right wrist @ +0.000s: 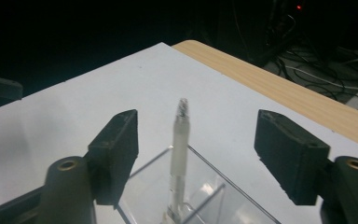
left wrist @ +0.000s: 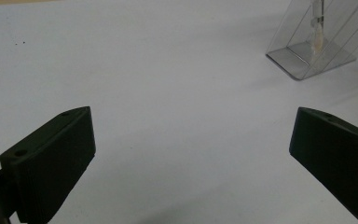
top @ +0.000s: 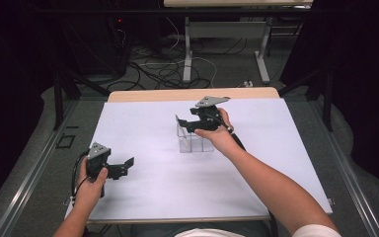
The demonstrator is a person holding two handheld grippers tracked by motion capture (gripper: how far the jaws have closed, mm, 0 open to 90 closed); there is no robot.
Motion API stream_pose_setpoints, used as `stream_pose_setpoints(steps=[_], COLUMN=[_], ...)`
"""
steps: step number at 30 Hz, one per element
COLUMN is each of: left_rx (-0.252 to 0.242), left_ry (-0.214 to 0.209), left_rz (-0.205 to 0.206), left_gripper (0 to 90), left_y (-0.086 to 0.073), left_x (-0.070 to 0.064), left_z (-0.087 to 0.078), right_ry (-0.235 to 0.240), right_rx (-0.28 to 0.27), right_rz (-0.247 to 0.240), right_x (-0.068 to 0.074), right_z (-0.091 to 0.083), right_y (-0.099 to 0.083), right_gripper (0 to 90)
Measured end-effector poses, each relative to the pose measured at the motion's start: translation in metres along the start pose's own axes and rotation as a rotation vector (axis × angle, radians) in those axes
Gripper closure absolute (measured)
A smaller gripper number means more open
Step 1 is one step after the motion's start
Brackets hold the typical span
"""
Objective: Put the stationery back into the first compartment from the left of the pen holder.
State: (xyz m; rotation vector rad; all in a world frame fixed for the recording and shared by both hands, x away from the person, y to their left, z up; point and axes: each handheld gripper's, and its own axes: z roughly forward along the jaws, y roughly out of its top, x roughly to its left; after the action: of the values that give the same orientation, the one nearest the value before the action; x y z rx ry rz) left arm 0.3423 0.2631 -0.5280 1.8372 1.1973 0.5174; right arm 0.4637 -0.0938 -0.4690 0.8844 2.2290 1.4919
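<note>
A clear plastic box (top: 193,140) with a divider stands near the middle of the white table sheet (top: 143,182). A translucent pen-like stick (right wrist: 180,158) stands upright in the clear box (right wrist: 200,196), its tip poking above the rim. My right gripper (top: 183,123) hovers just over the box, open, its jaws apart on either side of the stick and not touching it. My left gripper (top: 126,166) rests low at the sheet's left side, open and holding nothing. From the left gripper view, the box (left wrist: 314,44) stands far off at upper right.
The sheet covers a wooden table whose far edge (top: 192,94) stays bare. Beyond it lie floor cables (top: 163,69) and the legs of another table (top: 187,49). Dark curtains close both sides.
</note>
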Motion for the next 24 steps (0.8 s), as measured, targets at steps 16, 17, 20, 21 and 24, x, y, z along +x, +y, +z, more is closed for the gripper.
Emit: stream_pose_setpoints(steps=[16,17,20,21,24], left_rx=[0.001,0.001,0.011,0.01,0.006], left_ry=[0.004,0.005,0.003,0.005,0.005], left_rz=[0.003,0.005,0.001,0.001,0.0], left_gripper=[0.3,0.3,0.3,0.3,0.3], left_y=[0.0,-0.001,-0.001,-0.001,-0.001], left_x=[-0.001,0.0,0.001,0.001,0.001], left_z=[-0.001,-0.001,-0.002,-0.002,-0.003], right_ry=[-0.186,-0.186,-0.202,-0.211,-0.235], right_rx=[0.022,0.022,0.025,0.026,0.022], right_rz=[0.031,0.031,0.033,0.043,0.062], right_x=[-0.031,-0.031,-0.039,-0.041,-0.047], right_z=[-0.038,-0.038,-0.049,-0.052,-0.062], right_y=[-0.02,-0.02,-0.024,-0.026,-0.03], right_gripper=[0.0,0.0,0.0,0.0,0.0])
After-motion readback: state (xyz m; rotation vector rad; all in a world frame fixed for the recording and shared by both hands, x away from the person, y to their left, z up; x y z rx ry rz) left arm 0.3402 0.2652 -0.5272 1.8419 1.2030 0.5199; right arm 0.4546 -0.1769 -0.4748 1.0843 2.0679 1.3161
